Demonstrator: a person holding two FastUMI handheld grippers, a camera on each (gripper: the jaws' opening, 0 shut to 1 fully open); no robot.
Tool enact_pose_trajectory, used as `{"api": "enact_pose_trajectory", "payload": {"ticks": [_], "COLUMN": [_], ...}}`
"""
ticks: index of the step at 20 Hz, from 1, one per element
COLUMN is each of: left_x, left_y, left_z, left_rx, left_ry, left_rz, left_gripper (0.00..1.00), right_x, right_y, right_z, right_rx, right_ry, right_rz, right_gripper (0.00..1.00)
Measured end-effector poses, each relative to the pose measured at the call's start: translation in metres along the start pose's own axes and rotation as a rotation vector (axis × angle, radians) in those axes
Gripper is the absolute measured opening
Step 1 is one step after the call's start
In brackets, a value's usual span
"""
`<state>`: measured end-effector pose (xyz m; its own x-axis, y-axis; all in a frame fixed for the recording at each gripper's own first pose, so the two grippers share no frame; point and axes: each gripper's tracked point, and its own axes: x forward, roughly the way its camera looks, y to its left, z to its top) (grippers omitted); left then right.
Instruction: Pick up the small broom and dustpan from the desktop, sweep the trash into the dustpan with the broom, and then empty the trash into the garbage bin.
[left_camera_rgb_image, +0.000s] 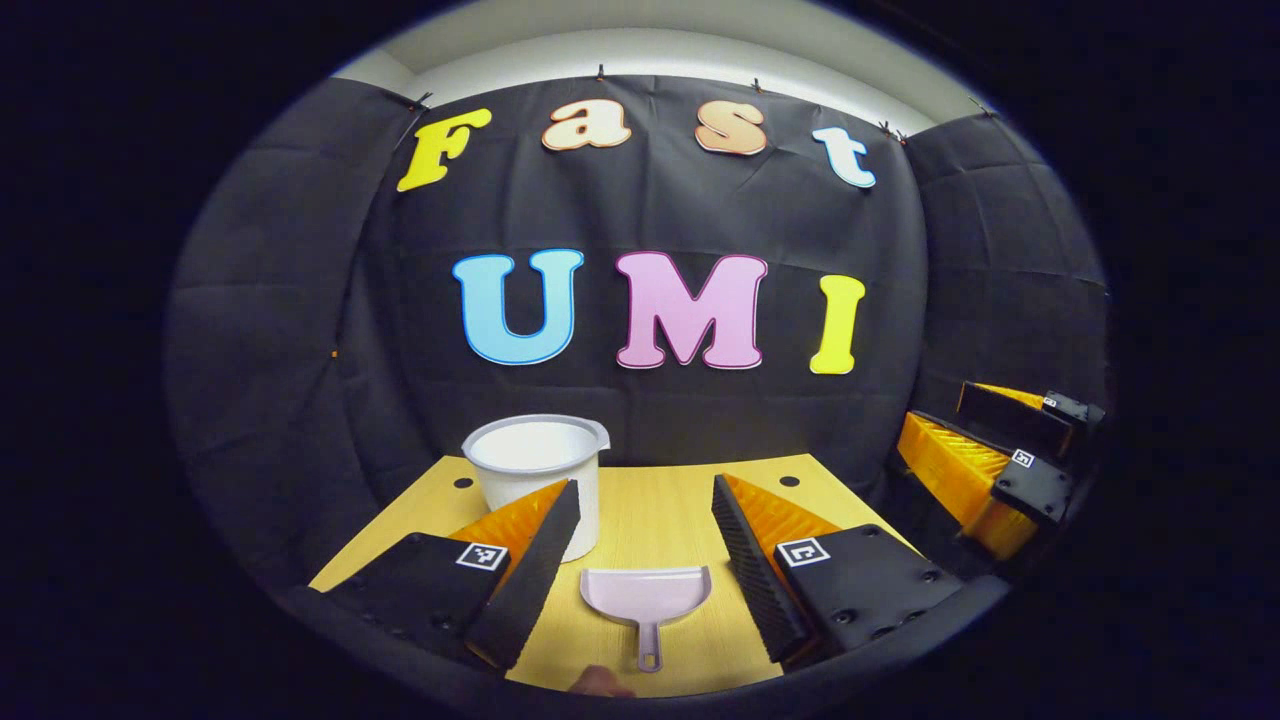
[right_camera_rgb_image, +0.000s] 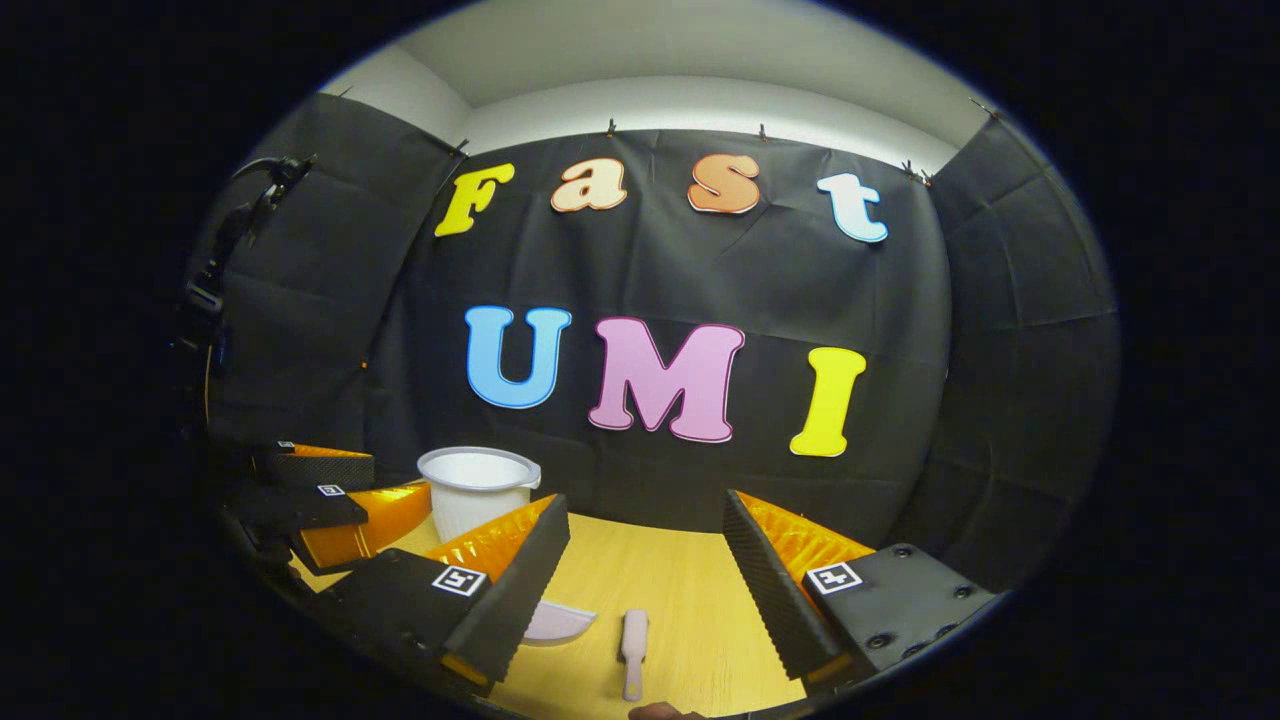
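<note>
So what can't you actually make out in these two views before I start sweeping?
- Pale pink plastic dustpan: in the right gripper view, mostly hidden behind that gripper's own finger.
- Small pale broom: bristles too small to tell.
- Trash: a brownish bit in the left gripper view, cut off by the bottom edge; can't identify it.
- White plastic bin: its lower part is hidden by a finger; contents not visible.

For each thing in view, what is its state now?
Dustpan: flat on the desktop, not held.
Small broom: lying on the desktop, not held.
Garbage bin: upright, open top.
Left hand-held gripper: open, above the dustpan.
Right hand-held gripper: open, above the small broom.
</note>
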<state>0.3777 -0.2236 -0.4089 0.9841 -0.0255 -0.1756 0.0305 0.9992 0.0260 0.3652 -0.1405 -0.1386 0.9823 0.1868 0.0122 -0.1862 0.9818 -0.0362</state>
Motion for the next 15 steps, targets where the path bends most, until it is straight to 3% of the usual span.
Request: {"api": "enact_pose_trajectory", "payload": {"ticks": [2, 4, 8, 9, 12, 15], "left_x": [-0.009, -0.012, -0.017, -0.017, -0.011, -0.012], "left_y": [0.001, 0.003, 0.000, -0.001, -0.001, -0.004], "left_z": [0.001, 0.004, 0.005, 0.003, -0.004, -0.005], "left_rx": [-0.014, -0.006, -0.022, -0.036, -0.047, -0.069], "left_ry": [-0.023, -0.055, -0.056, -0.064, -0.056, -0.033], "left_rz": [0.019, 0.024, 0.010, 0.003, -0.010, -0.031], "left_gripper": [0.81, 0.81, 0.80, 0.80, 0.80, 0.80], "right_x": [-0.017, -0.026, -0.034, -0.036, -0.045, -0.046], "right_y": [-0.005, -0.006, -0.006, -0.007, -0.007, -0.010], "right_z": [0.011, 0.014, 0.017, 0.018, 0.012, -0.007], "right_rx": [-0.022, -0.022, -0.007, 0.010, 0.144, 0.134], "right_ry": [-0.023, -0.035, -0.014, -0.019, 0.009, 0.083], "right_rz": [0.006, 0.001, -0.020, -0.020, -0.030, -0.065], "right_gripper": [0.95, 1.00, 0.96, 1.00, 1.00, 1.00]}}
